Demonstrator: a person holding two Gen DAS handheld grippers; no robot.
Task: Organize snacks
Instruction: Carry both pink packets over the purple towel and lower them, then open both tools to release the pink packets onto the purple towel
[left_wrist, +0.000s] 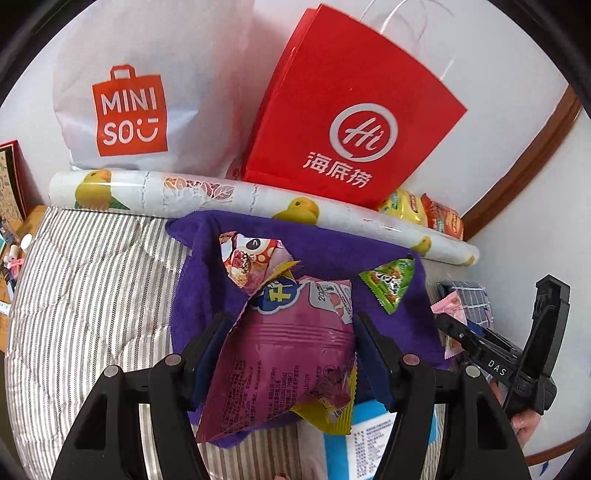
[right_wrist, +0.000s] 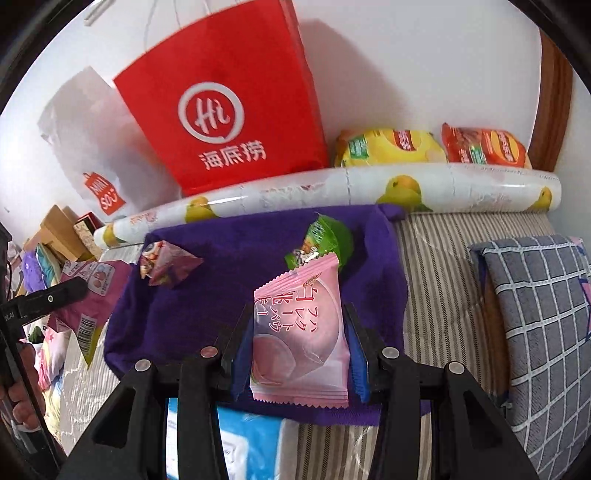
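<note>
- Two grippers, each pinching one snack: the left gripper (left_wrist: 291, 354) clamps a large magenta plastic snack bag (left_wrist: 288, 354); the right gripper (right_wrist: 301, 354) squeezes a pale pink sachet (right_wrist: 301, 332) with red lettering.
- Both held packets hang over a purple towel (right_wrist: 229, 266) spread on the striped bedding (left_wrist: 92, 295).
- Two small snacks lie on that towel: a crumpled pink-and-purple pyramid packet (right_wrist: 166, 266) and a green wrapped sweet (right_wrist: 327, 240).
- Behind the towel lies one long roll of lemon-print film (right_wrist: 406, 188); behind it stand one red paper bag (right_wrist: 229, 99), one white plastic shopping bag (left_wrist: 147, 85), and two noodle packets, yellow (right_wrist: 388, 147) and orange (right_wrist: 484, 147).
- One grey checked pillow (right_wrist: 539, 325) lies to the right.
</note>
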